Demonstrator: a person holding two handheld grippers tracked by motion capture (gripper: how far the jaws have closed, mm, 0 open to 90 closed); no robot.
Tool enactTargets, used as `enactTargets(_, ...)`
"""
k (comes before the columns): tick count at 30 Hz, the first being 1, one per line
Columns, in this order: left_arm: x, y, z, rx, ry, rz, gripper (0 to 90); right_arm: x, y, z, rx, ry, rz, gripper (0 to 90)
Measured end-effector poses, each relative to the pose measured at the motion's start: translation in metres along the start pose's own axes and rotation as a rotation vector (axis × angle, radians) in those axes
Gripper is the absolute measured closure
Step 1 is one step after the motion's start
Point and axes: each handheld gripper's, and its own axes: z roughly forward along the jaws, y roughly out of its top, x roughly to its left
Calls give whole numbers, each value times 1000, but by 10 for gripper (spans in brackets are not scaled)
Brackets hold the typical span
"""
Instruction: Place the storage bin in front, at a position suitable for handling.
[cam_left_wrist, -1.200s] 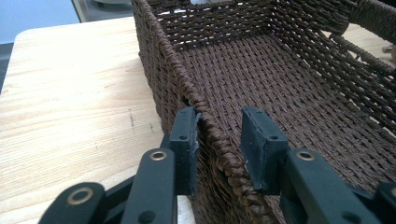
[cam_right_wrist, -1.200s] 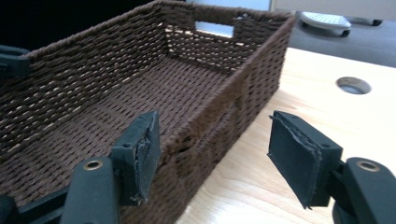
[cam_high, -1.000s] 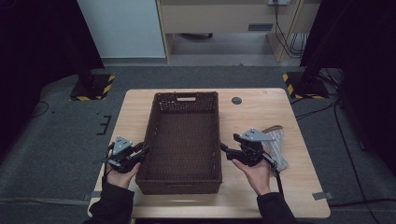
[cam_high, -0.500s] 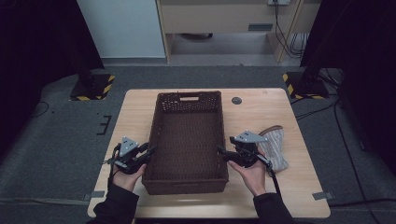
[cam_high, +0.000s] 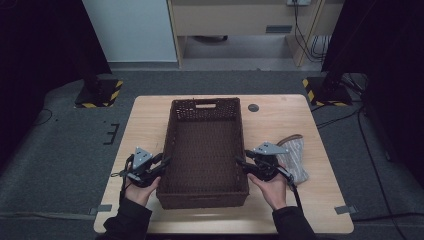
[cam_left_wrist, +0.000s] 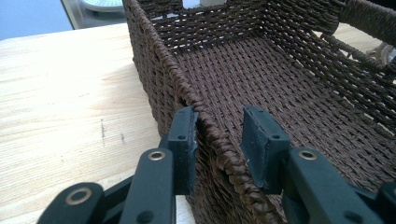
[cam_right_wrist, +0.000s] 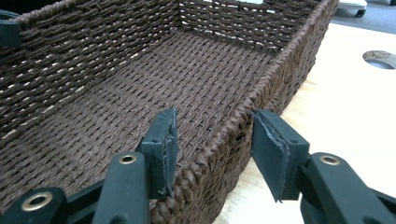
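Note:
A dark brown wicker basket (cam_high: 205, 104) stands empty in the middle of the table. My left gripper (cam_high: 162, 162) straddles its left rim near the front corner. In the left gripper view (cam_left_wrist: 219, 116) the outer pad (cam_left_wrist: 183, 135) lies against the wall (cam_left_wrist: 154, 60), while the inner pad stands apart from the rim. My right gripper (cam_high: 240, 162) straddles the right rim. Its jaws (cam_right_wrist: 215, 121) have just been closing with the basket wall (cam_right_wrist: 70, 56) between them, and a gap shows on each side.
A grey cloth pouch (cam_high: 295, 162) with a brown strap lies on the table (cam_high: 145, 125) just right of my right hand. A round hole (cam_high: 253, 107) sits in the tabletop beyond the basket's far right corner. Striped stand bases are on the floor behind.
The right gripper's jaws have narrowed around the basket's right wall. Both hands have barely shifted, and the basket stays where it was.

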Motion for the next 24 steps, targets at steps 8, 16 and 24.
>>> enactTargets(8,-13,-1,0,3,-12,25,633,-2,-7,-12,-5,-8,6,540)
enactTargets(16,-10,4,3,-7,-39,34,530,-5,-5,-18,-9,-41,-14,486)
enactTargets(24,6,20,19,-15,-31,19,495,-16,6,-7,-46,-67,-1,433)
